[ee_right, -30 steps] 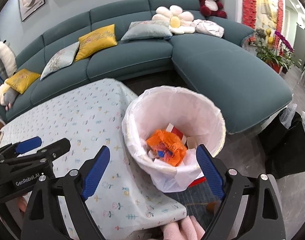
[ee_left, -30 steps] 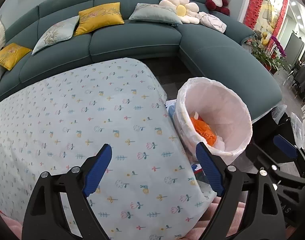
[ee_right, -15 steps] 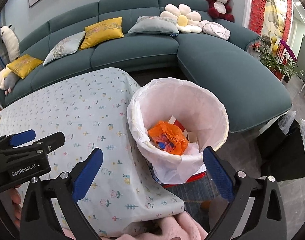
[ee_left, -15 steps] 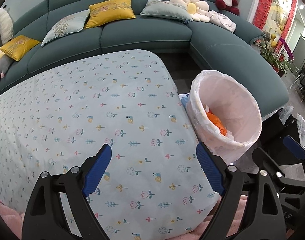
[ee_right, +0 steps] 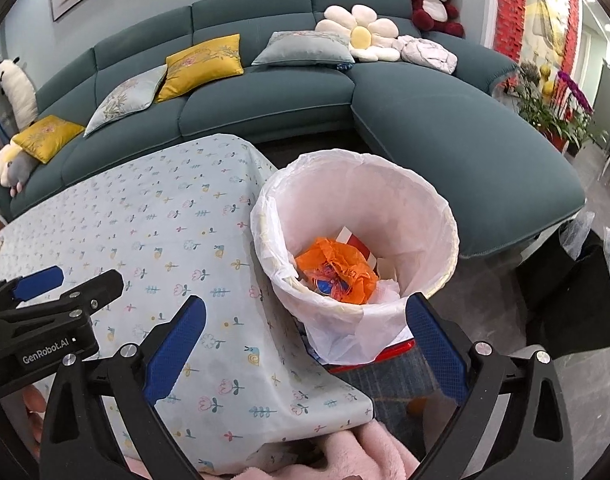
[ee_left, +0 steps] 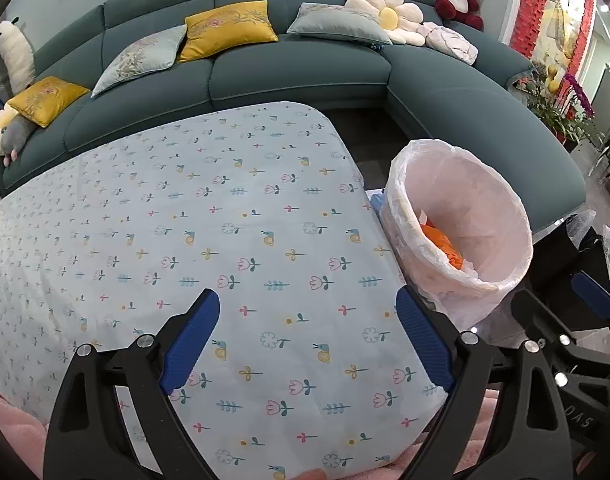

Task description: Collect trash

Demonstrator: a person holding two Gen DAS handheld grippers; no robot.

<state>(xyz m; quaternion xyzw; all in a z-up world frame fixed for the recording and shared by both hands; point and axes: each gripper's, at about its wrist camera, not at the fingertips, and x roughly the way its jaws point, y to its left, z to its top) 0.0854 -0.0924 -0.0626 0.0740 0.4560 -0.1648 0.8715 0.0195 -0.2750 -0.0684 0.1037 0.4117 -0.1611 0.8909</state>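
Observation:
A bin lined with a white bag [ee_right: 365, 200] stands on the floor by the table's right edge. Crumpled orange wrapping [ee_right: 333, 264] lies inside on white paper scraps. My right gripper [ee_right: 305, 304] hovers just short of the bin's near rim, open and holding nothing. My left gripper [ee_left: 307, 300] hangs over the flower-print tablecloth [ee_left: 225, 220], its jaws opening with nothing between them. From that side the bin [ee_left: 485, 200] sits to the right, with the orange wrapping [ee_left: 441, 240] partly hidden by the rim. Each gripper shows in the other's view: the left gripper [ee_right: 71, 282] and the right gripper [ee_left: 565, 300].
A teal corner sofa [ee_right: 265, 108] with cushions and plush toys wraps behind the table and bin. A red object [ee_right: 389, 350] lies under the bin. A black bag [ee_right: 577, 300] stands at the right. Pink fleece [ee_right: 365, 452] lies at the table's near edge.
My right gripper's jaws have spread wider. The left wrist view has turned a little, so more of the tablecloth shows and the bin sits further right.

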